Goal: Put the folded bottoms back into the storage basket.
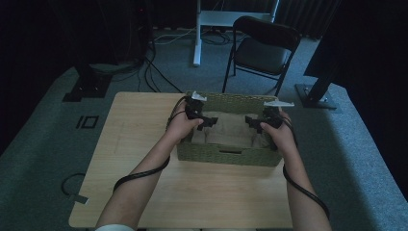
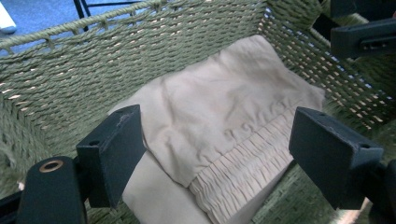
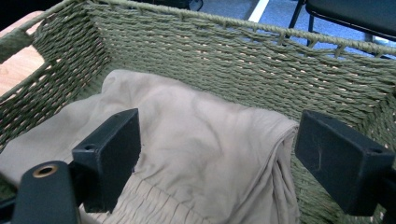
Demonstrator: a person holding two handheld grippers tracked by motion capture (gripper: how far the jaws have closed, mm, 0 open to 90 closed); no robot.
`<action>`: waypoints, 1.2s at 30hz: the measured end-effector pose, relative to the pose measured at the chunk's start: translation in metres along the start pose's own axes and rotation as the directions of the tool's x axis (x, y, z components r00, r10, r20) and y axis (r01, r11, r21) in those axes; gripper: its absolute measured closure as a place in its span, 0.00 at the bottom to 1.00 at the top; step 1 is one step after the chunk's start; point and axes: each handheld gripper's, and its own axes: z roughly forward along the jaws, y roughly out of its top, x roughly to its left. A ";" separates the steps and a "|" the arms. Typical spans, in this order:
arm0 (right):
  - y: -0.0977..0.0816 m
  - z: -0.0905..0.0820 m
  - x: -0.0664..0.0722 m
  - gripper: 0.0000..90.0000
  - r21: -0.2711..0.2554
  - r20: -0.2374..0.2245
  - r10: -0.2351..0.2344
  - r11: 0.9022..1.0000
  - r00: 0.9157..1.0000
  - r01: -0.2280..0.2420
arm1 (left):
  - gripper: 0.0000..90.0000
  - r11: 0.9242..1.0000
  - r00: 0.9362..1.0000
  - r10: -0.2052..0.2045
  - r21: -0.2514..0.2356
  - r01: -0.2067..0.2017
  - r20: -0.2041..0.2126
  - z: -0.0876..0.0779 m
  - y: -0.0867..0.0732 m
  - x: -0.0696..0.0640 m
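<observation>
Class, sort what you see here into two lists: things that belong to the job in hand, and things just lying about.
Belongs to the job:
beige garment, folded in the basket
green woven basket
left gripper, open above the garment
right gripper, open above the garment

Just lying about:
folding chair
white desk frame
floor cables

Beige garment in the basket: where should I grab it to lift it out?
Grip the beige garment at its gathered elastic band, coming straight down from above; the woven basket walls block any side approach. The band's bunched ridge is thick, offering more to pinch than the flat cloth.
</observation>
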 end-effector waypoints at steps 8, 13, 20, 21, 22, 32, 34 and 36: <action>-0.001 -0.020 0.009 0.16 -0.013 0.001 -0.037 0.999 0.999 0.037 | 0.20 1.000 1.000 0.006 -0.013 -0.006 -0.003 -0.018 -0.009 -0.009; -0.004 -0.030 0.015 0.16 -0.017 0.006 -0.056 0.998 0.998 0.056 | 0.17 0.999 1.000 -0.021 -0.047 0.021 -0.002 -0.024 -0.016 -0.013; -0.011 -0.042 0.020 0.14 -0.068 0.018 -0.078 0.994 0.997 0.080 | 0.17 0.998 1.000 -0.007 -0.056 0.006 -0.007 -0.032 -0.029 -0.021; -0.012 -0.043 0.021 0.14 -0.069 0.018 -0.079 0.994 0.997 0.080 | 0.17 0.999 1.000 -0.006 -0.053 0.006 -0.006 -0.032 -0.030 -0.022; -0.013 -0.044 0.022 0.13 -0.069 0.016 -0.081 0.994 0.997 0.082 | 0.17 0.999 1.000 -0.001 -0.049 0.001 -0.001 -0.034 -0.033 -0.024; -0.034 -0.050 0.026 0.13 -0.051 0.021 -0.111 0.992 0.994 0.112 | 0.17 0.997 0.999 0.043 -0.057 -0.044 -0.002 -0.048 -0.051 -0.036; -0.037 -0.053 0.027 0.13 -0.053 0.032 -0.119 0.991 0.992 0.121 | 0.17 0.997 0.999 0.043 -0.066 -0.043 -0.004 -0.051 -0.055 -0.038; -0.040 -0.056 0.028 0.13 -0.058 0.025 -0.115 0.992 0.993 0.116 | 0.17 0.997 0.999 0.047 -0.066 -0.048 -0.008 -0.055 -0.059 -0.039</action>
